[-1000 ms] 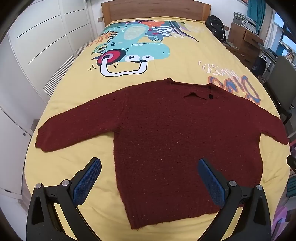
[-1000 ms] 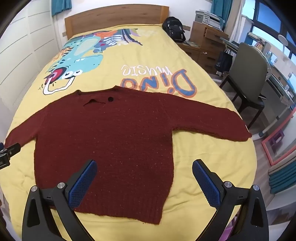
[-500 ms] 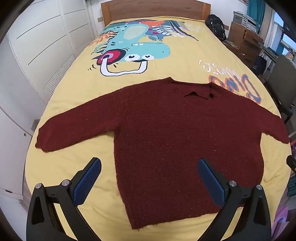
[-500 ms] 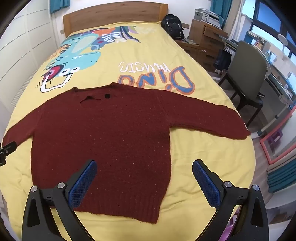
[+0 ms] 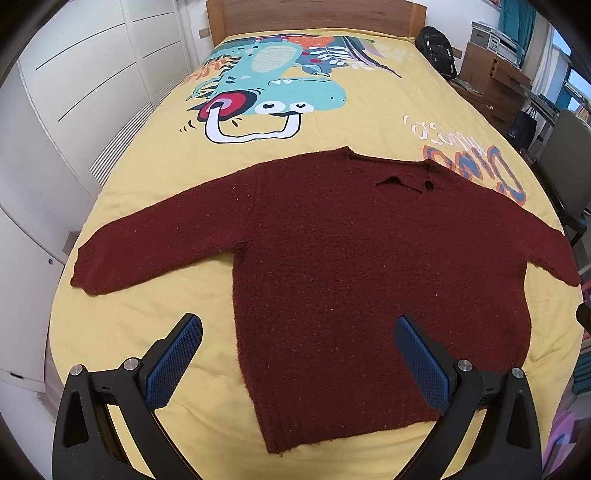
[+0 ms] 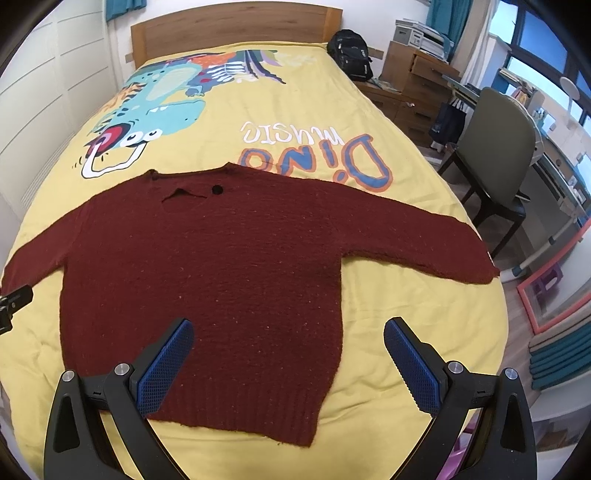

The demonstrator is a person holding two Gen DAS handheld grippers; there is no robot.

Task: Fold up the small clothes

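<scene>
- Maroon knit sweater (image 5: 351,266) lies flat and spread out on the yellow bedspread (image 5: 147,314) in the left wrist view, neckline toward 12 o'clock, hem toward 6 o'clock, one sleeve reaching out to 9 o'clock and the other to 3 o'clock.
- Left gripper (image 5: 297,349) hovers over the hem end at 6 o'clock, blue pads wide apart and holding nothing; one pad sits over bare bedspread, the other over the knit.
- A cartoon dinosaur print (image 5: 273,92) fills the bedspread toward 12 o'clock, below the wooden headboard (image 5: 314,14).
- In the right wrist view the same sweater (image 6: 229,266) lies flat across the bedspread (image 6: 424,325), hem at 6 o'clock.
- Right gripper (image 6: 288,349) hangs above the hem, its pads spread apart and empty.
- A grey-green chair (image 6: 498,147) stands off the bed at 2 o'clock, and a black backpack (image 6: 349,55) sits near the headboard (image 6: 229,29) at 1 o'clock.
</scene>
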